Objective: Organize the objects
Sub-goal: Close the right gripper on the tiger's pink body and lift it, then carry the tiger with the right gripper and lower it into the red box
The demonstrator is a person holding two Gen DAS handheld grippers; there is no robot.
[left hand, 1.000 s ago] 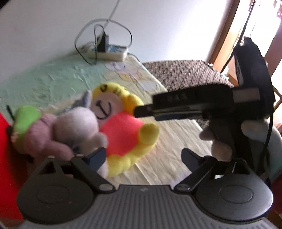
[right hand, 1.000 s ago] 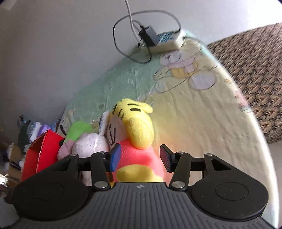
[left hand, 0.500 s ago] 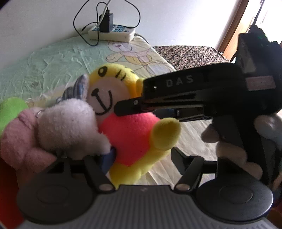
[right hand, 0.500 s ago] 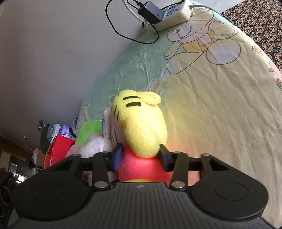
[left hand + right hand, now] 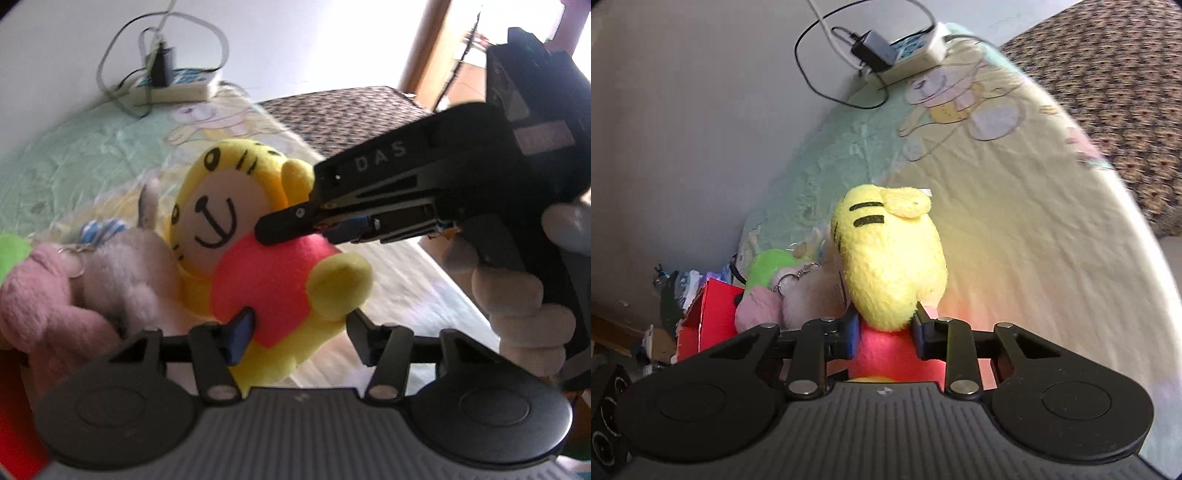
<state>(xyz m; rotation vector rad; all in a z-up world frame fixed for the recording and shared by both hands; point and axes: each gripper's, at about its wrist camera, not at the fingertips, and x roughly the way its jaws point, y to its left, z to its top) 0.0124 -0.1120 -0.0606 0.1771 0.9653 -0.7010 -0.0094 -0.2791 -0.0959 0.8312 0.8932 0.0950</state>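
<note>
A yellow tiger plush with a red body [image 5: 266, 280] lies on the pastel sheet. My right gripper [image 5: 884, 332] is shut on its neck, below the yellow head [image 5: 890, 266]; the right gripper also shows in the left wrist view [image 5: 291, 225] reaching in from the right. My left gripper [image 5: 299, 328] is open, its fingers on either side of the plush's lower body. A white and pink plush [image 5: 92, 280] with a keyring lies against the tiger's left side, with a green plush [image 5: 768, 266] behind it.
A red box [image 5: 709, 317] stands at the left bed edge. A white power strip with charger and cables [image 5: 908, 55] lies at the far end by the wall. A brown patterned cushion [image 5: 1115, 92] lies to the right of the bed.
My right gripper has closed around the tiger plush's neck. The plush now sits more upright. My left gripper has shifted right, so its fingers now flank the plush's body.
</note>
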